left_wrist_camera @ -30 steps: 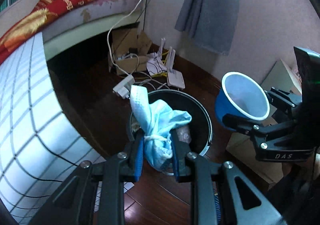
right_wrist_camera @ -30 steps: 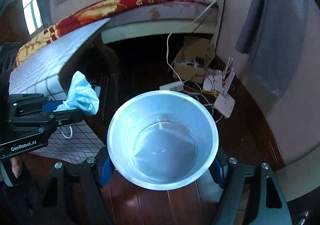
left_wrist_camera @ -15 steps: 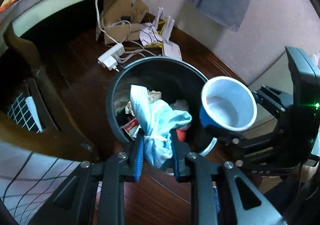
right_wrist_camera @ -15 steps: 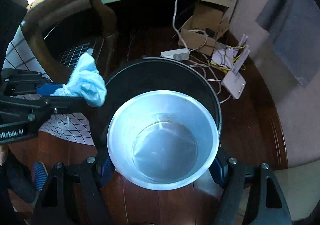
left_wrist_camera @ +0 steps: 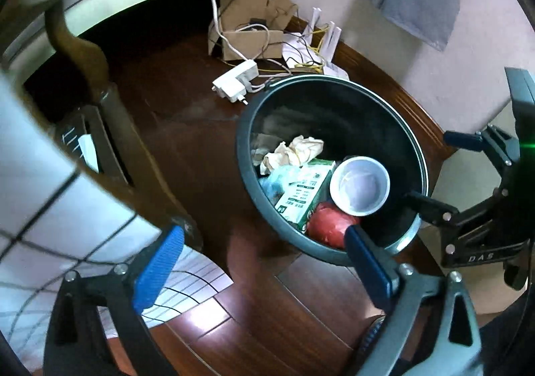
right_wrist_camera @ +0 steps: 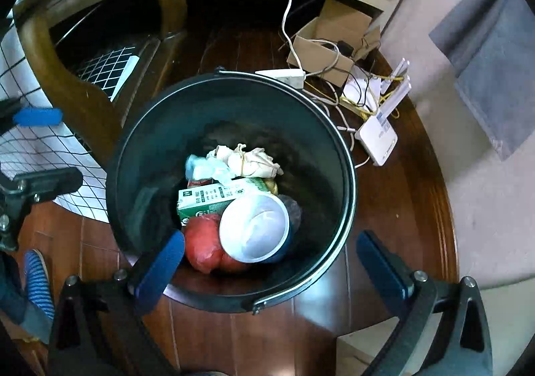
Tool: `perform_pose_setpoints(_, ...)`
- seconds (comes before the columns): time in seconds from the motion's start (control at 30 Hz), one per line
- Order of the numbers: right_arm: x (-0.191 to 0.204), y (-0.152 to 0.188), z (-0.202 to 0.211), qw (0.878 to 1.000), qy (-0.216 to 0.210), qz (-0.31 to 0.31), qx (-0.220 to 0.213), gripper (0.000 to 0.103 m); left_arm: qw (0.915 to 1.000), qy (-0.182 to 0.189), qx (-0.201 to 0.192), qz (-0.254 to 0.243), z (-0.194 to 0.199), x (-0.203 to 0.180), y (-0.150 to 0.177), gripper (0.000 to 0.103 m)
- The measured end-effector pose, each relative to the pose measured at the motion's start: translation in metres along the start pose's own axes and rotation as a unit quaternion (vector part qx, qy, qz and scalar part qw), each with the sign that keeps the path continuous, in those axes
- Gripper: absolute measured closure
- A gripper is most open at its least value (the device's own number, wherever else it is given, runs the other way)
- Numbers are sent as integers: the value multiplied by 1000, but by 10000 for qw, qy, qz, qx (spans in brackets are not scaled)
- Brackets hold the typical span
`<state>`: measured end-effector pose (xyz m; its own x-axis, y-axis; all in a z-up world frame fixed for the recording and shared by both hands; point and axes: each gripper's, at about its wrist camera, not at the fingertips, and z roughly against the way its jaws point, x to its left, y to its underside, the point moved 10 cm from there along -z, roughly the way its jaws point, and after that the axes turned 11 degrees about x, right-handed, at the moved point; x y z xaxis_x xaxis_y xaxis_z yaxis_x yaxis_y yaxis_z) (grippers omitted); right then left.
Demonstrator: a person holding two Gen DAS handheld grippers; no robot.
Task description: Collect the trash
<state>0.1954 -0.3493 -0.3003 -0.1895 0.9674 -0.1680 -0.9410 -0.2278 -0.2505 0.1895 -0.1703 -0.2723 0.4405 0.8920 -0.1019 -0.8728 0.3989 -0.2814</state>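
Note:
A dark round trash bin (left_wrist_camera: 367, 121) (right_wrist_camera: 150, 158) stands on the wooden floor below both grippers. Inside it lie a blue cup with a white inside (left_wrist_camera: 359, 187) (right_wrist_camera: 254, 230), a light blue face mask (left_wrist_camera: 276, 182) (right_wrist_camera: 200, 168), a green carton (right_wrist_camera: 214, 197), a red bag (right_wrist_camera: 200, 242) and crumpled paper (right_wrist_camera: 247, 157). My left gripper (left_wrist_camera: 264, 242) (right_wrist_camera: 43, 148) hovers over the bin's near rim, its jaws opening with nothing between them. My right gripper (right_wrist_camera: 271, 255) (left_wrist_camera: 434, 168) hangs over the bin, its jaws opening too, and they are empty.
Beyond the bin lie a white power strip (left_wrist_camera: 235, 80), a cardboard box (left_wrist_camera: 249, 38), a white router (right_wrist_camera: 378, 138) and loose cables. A curved wooden furniture leg (right_wrist_camera: 70, 88) and a grid-patterned cloth (left_wrist_camera: 40, 182) stand left. A person's foot in a striped slipper (right_wrist_camera: 36, 275) is at bottom left.
Both grippers sank over the bin and opened. The mask left the left gripper and the cup left the right one; both now lie in the bin.

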Motion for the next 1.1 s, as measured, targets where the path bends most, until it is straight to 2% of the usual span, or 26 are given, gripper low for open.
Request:
perform_pose_setpoints(0.23,7,2,10,9998,-52,-194,-20,0,9998,-34,-187,82,15,-1,0,5)
perform_pose_setpoints(0.5,14,-8,51,9992,-52,-266,-295,0,9988,-171,-435,150,49,5,9,5)
perform_pose_setpoints(0.9,42,-15,131,9957,-102,-395,-835,0,9927,-569,-1021,284,128,29,27,5)
perform_pose_setpoints(1.1,55,-13,181,9912,-251,-659,-1123,0,9876,-742,-1324,399,172,40,37,5)
